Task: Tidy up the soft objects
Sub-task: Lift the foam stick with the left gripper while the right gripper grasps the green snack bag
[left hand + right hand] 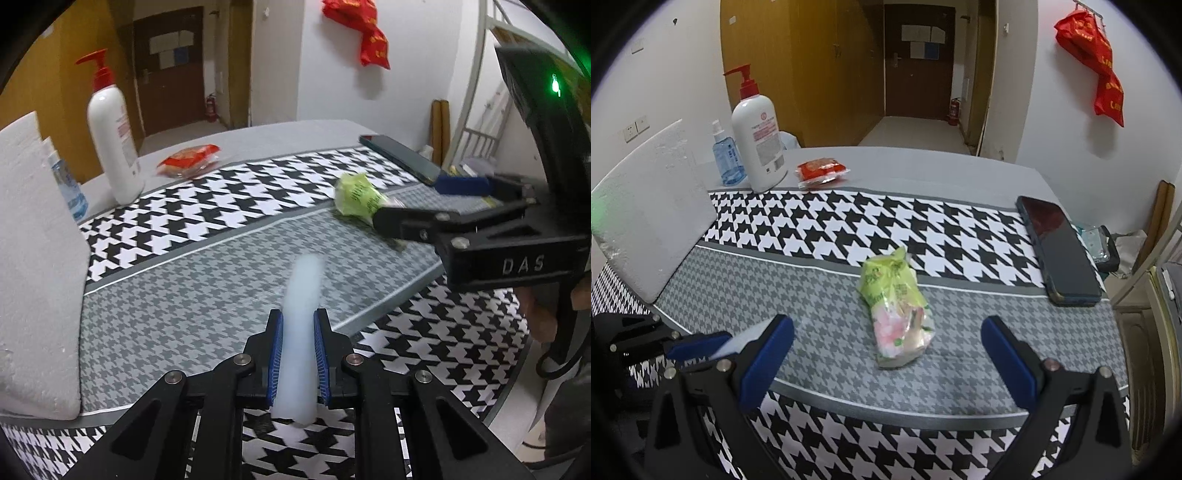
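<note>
In the left wrist view, the left tool (298,354) is clamped on a pale white foam stick (301,314), its blue pads pressing both sides while the stick juts toward 12 o'clock over the houndstooth cloth (207,291) on the table. At 2 o'clock the right tool (417,205) reaches in from the right, its fingers on either side of a green snack packet (356,195) lying on the cloth. A white pump bottle (112,147) stands at 10 o'clock, a red packet (188,160) at 11 o'clock, and a dark phone (400,157) at 1 o'clock.

In the right wrist view, the right tool (886,339) stands wide apart, gripping nothing. The green snack packet (897,310) lies flat on the grey band of cloth between the fingers, touching neither. The left tool (713,345) shows at 9 o'clock with the foam stick's white end between its pads. The phone (1058,251) lies at 2 o'clock, and a white foam block (653,221) at 10 o'clock.
</note>
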`<action>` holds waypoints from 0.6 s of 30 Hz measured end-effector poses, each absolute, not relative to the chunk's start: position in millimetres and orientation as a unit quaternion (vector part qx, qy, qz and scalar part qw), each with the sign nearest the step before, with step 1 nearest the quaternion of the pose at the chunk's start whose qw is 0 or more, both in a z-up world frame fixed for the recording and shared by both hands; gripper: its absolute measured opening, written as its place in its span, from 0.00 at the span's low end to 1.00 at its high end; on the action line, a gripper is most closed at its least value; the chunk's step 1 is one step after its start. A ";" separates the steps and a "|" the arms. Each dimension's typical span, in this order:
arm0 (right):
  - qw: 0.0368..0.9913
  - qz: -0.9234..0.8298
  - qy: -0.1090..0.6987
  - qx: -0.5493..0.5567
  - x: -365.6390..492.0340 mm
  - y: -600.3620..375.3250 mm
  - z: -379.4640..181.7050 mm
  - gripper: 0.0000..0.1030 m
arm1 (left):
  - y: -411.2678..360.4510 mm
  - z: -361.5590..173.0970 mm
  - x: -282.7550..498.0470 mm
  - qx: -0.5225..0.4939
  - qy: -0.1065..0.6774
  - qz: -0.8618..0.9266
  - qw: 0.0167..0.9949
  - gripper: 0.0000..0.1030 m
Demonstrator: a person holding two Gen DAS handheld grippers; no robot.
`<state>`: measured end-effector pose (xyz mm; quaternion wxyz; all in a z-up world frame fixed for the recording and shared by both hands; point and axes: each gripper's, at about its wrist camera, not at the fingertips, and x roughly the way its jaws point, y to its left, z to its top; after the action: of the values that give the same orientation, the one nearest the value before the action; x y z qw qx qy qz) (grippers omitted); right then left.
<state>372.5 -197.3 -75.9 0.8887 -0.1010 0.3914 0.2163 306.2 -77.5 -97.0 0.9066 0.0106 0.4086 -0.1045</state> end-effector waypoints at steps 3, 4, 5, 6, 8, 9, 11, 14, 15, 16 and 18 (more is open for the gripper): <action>0.887 0.218 0.395 -0.104 376.0 -194.8 -78.5 0.99 | -72.7 -96.2 306.1 0.006 0.407 -0.094 0.909 0.18; 0.885 0.218 0.398 -0.105 377.4 -193.9 -80.2 0.98 | -72.1 -96.2 306.3 0.005 0.408 -0.094 0.908 0.18; 0.883 0.219 0.400 -0.106 378.3 -193.6 -81.8 0.95 | -71.2 -96.0 306.4 0.002 0.408 -0.095 0.908 0.18; 0.882 0.219 0.403 -0.105 380.6 -193.3 -84.2 0.92 | -71.0 -96.2 306.6 0.000 0.408 -0.096 0.908 0.18; 0.879 0.221 0.410 -0.103 383.8 -193.2 -87.6 0.91 | -70.4 -96.2 306.2 -0.001 0.408 -0.096 0.908 0.18; 0.878 0.221 0.413 -0.102 386.1 -193.7 -89.5 0.88 | -69.6 -96.1 306.1 -0.002 0.407 -0.097 0.908 0.18; 0.876 0.216 0.418 -0.101 389.7 -194.1 -92.3 0.82 | -70.3 -95.9 306.2 -0.001 0.408 -0.095 0.908 0.18; 0.877 0.216 0.419 -0.092 391.3 -194.8 -92.9 0.74 | -71.0 -96.5 306.8 0.000 0.409 -0.094 0.908 0.18; 0.877 0.217 0.419 -0.094 391.2 -193.6 -93.4 0.73 | -70.8 -96.4 306.5 -0.001 0.409 -0.094 0.908 0.18; 0.876 0.217 0.419 -0.095 391.5 -192.5 -94.1 0.73 | -70.9 -96.6 306.5 -0.001 0.409 -0.095 0.908 0.18; 0.873 0.216 0.425 -0.098 393.4 -190.4 -96.7 0.69 | -70.5 -96.6 306.3 0.000 0.410 -0.094 0.907 0.18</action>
<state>393.4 -190.4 -96.7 0.8733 -0.0981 0.4252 0.2164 306.3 -70.5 -96.6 0.9074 0.0001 0.4095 -0.0942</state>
